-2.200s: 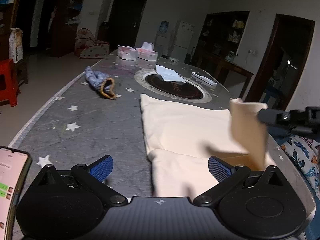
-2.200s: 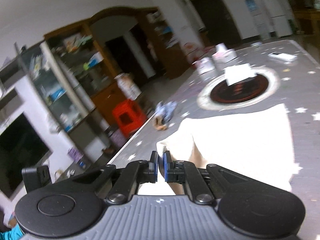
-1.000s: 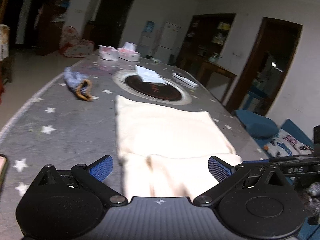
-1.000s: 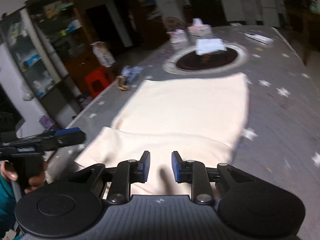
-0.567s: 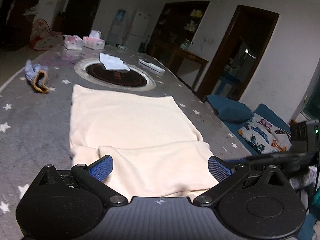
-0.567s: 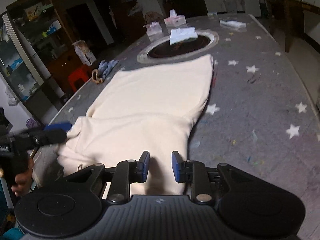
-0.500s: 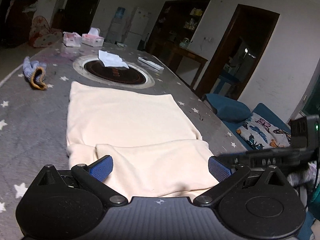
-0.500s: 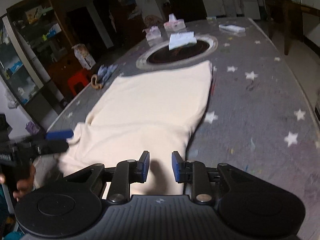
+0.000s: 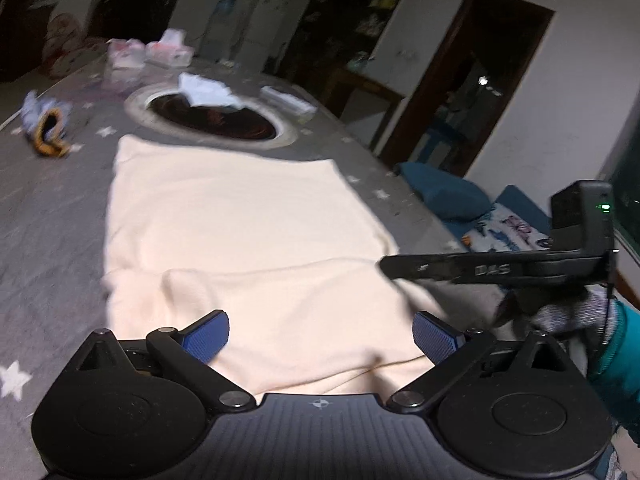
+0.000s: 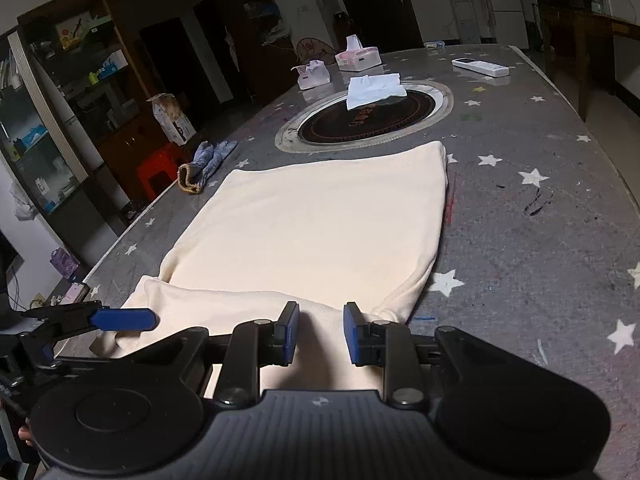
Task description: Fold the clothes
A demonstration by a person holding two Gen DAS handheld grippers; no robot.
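A cream garment (image 9: 240, 220) lies flat on the grey star-patterned table (image 9: 40, 200), its near end folded across in a band. My left gripper (image 9: 322, 336) hovers open and wide over that near band, holding nothing. From the right, the right gripper's body (image 9: 480, 270) reaches in, held by a gloved hand with a teal sleeve. In the right wrist view the same garment (image 10: 320, 216) stretches away, and my right gripper (image 10: 322, 334) is open just above its near right corner. The left gripper's blue pad (image 10: 120, 318) shows at the left edge of the cloth.
A blue glove (image 10: 208, 160) lies left of the garment. Beyond it sit a round black hob (image 10: 368, 120) with a white tissue (image 10: 372, 88), two tissue boxes (image 10: 358, 58) and a remote (image 10: 480, 67). A phone (image 10: 74, 292) rests near the table's left edge (image 10: 132, 220).
The right gripper, earlier shut on a lifted cloth corner, has laid it down and opened. Both grippers have drawn back to the garment's near end, the right one closing in toward the left.
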